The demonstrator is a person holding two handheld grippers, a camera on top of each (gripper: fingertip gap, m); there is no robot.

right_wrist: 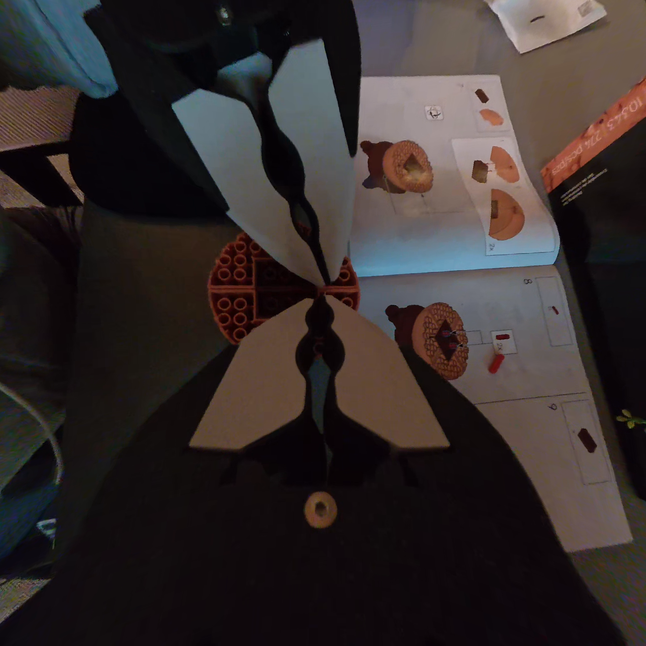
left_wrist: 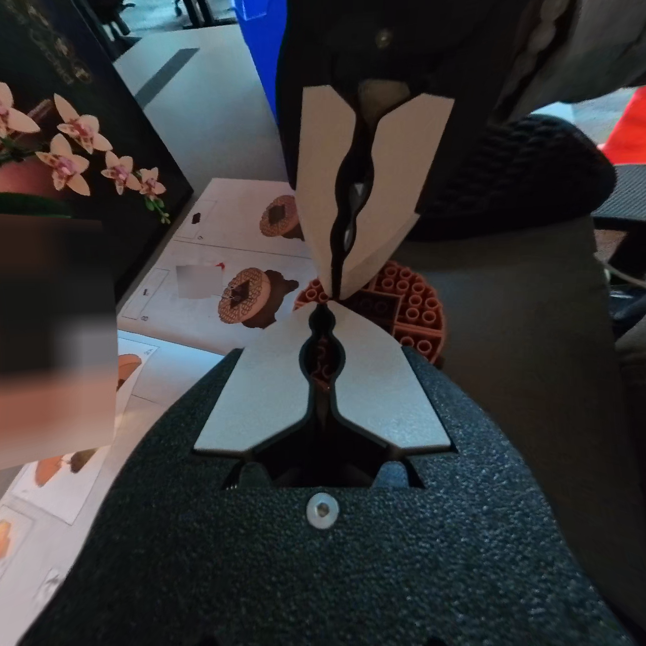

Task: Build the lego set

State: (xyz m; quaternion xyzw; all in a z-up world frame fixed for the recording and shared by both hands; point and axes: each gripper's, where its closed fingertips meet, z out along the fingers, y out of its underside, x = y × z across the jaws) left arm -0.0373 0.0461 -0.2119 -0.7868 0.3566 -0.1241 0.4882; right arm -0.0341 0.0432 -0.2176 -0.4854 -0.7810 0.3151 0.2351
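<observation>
Two closed tongs [left_wrist: 323, 307] [right_wrist: 320, 297] meet tip-to-tip above one round brick disc [right_wrist: 234, 297].

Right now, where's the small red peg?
Right wrist view, right of centre: the small red peg lies on the open instruction booklet, just below a small boxed part drawing and right of the printed round-plate diagram; it doesn't show in the left wrist view.

The open instruction booklet [right_wrist: 517, 391] bears printed step numbers at the corners of its panels, and small quantity marks beside the part drawings, one in a little white square next to a red peg [right_wrist: 496, 363]. The black product box [right_wrist: 590, 216] carries a row of pale figures and letters on its orange band and a few lines of fine white print below, too small to read. A white paper sheet [right_wrist: 545, 24] shows only a dark mark.
</observation>
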